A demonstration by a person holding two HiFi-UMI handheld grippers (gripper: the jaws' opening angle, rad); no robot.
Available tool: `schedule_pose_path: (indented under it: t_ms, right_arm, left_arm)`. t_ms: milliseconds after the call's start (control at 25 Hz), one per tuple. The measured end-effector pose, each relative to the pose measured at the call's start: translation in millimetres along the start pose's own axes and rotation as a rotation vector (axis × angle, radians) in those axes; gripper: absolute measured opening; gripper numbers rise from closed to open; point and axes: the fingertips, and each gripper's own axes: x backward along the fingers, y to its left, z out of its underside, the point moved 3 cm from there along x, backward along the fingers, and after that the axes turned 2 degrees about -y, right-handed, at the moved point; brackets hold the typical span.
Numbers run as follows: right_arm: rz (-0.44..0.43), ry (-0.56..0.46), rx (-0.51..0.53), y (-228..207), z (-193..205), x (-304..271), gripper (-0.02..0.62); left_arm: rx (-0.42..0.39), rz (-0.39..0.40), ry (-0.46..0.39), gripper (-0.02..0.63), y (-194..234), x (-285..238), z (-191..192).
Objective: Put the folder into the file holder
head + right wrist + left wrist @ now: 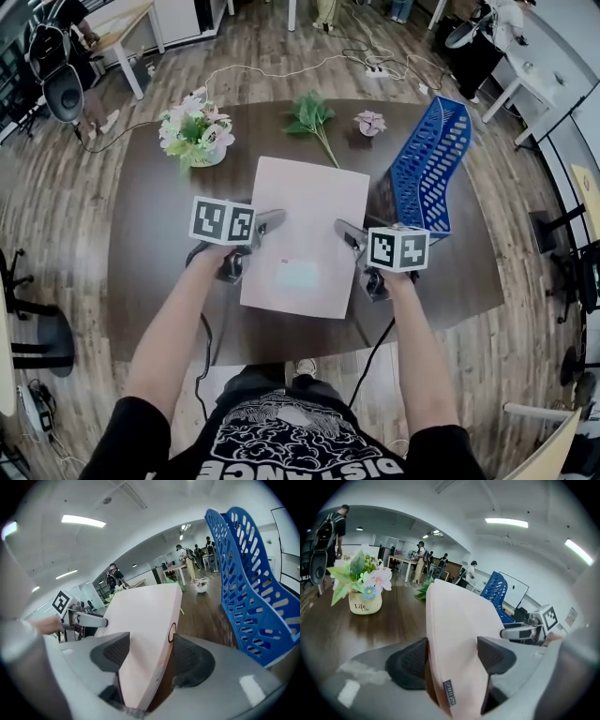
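Pink folder (305, 234): held over dark counter (150, 253), just left of blue file holder (427, 169), not inside it.
Left gripper (272, 222): jaws pinching folder's left edge, pads on both faces.
Right gripper (349, 234): jaws pinching folder's right edge, pads on both faces.
Flower pot (197, 139), green sprig (311, 117): at counter's far side, apart from folder.

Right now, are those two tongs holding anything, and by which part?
Yes, the pink folder. The left tongs clamp its left edge, the right tongs its right edge, both toward its near end.
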Motion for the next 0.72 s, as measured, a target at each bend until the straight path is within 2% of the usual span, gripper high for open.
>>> schedule_pose_path:
  t_ms: [440,720]
  right_arm:
    - [0.021,-0.086,0.185,20.4,-25.1,44.5,0.285]
    - [0.044,-0.211,0.313,36.1,-34.7,72.2,0.284]
  left_arm:
    - [-0.12,-0.05,-0.101,0.333,-41.7,38.1,-20.4]
    - [-0.174,-0.099,-0.188,0.33,-63.9,60.7,-22.9]
